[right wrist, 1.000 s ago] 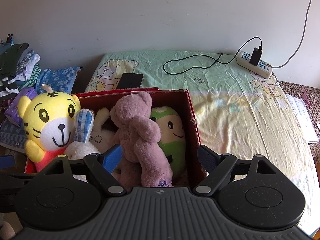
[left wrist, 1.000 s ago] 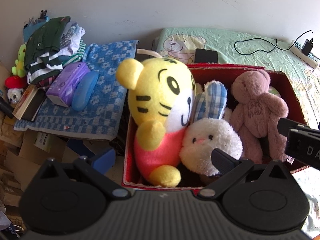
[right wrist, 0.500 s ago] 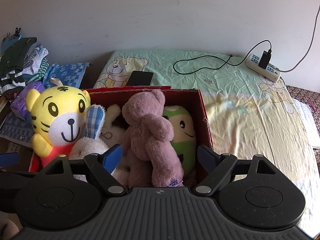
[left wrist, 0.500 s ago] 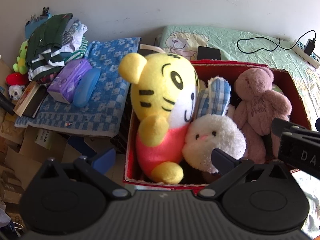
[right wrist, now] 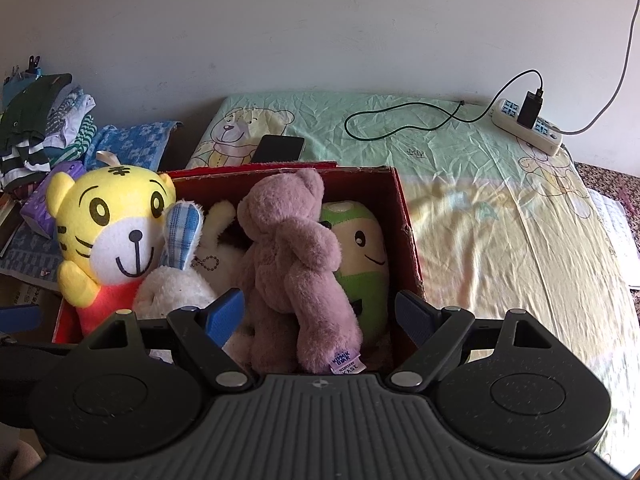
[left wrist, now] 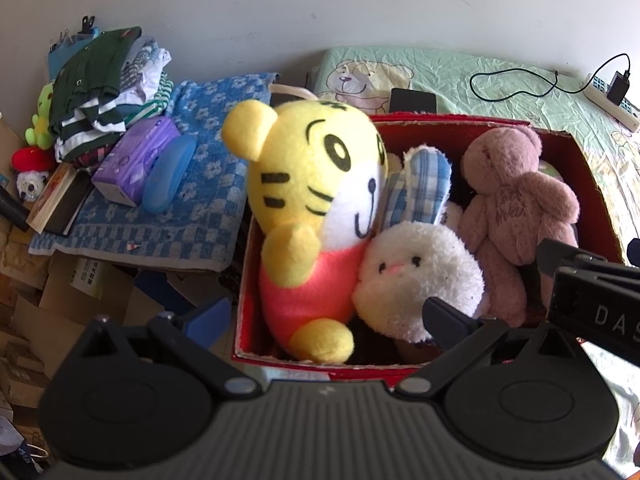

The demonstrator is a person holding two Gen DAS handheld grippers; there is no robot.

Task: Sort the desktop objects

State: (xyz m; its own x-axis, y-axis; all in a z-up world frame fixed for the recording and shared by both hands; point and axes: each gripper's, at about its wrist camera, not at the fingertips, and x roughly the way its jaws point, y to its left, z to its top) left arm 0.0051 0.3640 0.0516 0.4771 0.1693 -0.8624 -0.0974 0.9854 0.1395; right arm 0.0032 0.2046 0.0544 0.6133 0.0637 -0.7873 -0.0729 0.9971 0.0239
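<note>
Left tool (left wrist: 326, 314): fingers apart, empty, hung just before red box (left wrist: 592, 184).
Right tool (right wrist: 320, 306): fingers apart, empty, straddled pink bear (right wrist: 288, 256).
Toys: tiger (left wrist: 316, 216), white rabbit (left wrist: 416, 276), pink bear, green toy (right wrist: 360, 248) all sat inside box.
Change: over the last second both views widened slightly; tools had backed off.
Meaning: toys probably sorted; phone (right wrist: 278, 149) on bed remained.
</note>
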